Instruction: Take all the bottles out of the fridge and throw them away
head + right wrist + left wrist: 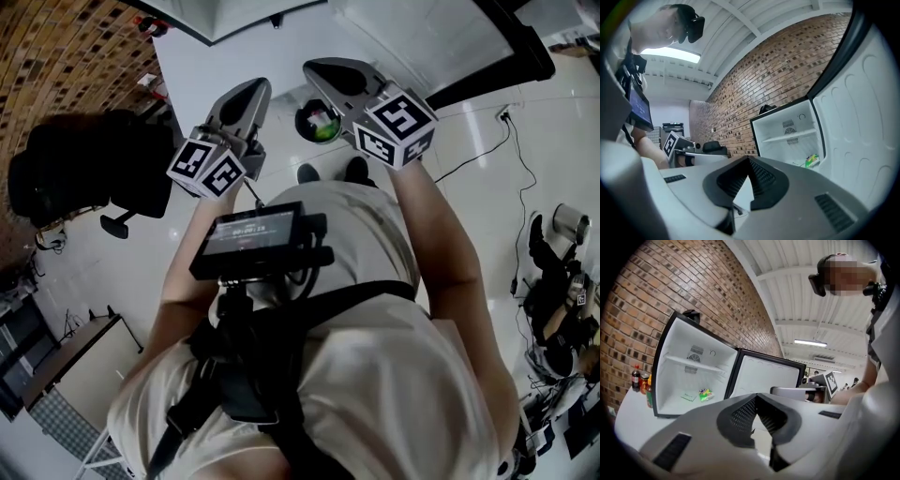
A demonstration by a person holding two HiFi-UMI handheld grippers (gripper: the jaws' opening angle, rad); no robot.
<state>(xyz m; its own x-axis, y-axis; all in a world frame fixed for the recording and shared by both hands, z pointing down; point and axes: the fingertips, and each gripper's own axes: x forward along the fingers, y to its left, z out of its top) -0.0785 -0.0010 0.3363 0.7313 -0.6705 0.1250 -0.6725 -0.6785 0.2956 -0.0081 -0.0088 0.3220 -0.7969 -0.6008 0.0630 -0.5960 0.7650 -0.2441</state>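
Left tongs (757, 398) and right tongs (748, 161), both closed and empty, face the open fridge (675, 376), which holds no bottles; bottles (636, 377) stand beside it on the counter (628, 416), so next probably means opening onto one.

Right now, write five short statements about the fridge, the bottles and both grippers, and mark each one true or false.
1. The door of the fridge stands open. True.
2. A bottle stands on the fridge's shelf. False: the shelf is bare; the bottles stand outside, against the fridge's left wall.
3. The left gripper is shut with nothing between its jaws. True.
4. The right gripper holds a bottle. False: it is shut and empty.
5. A green and yellow packet lies on the fridge floor. True.
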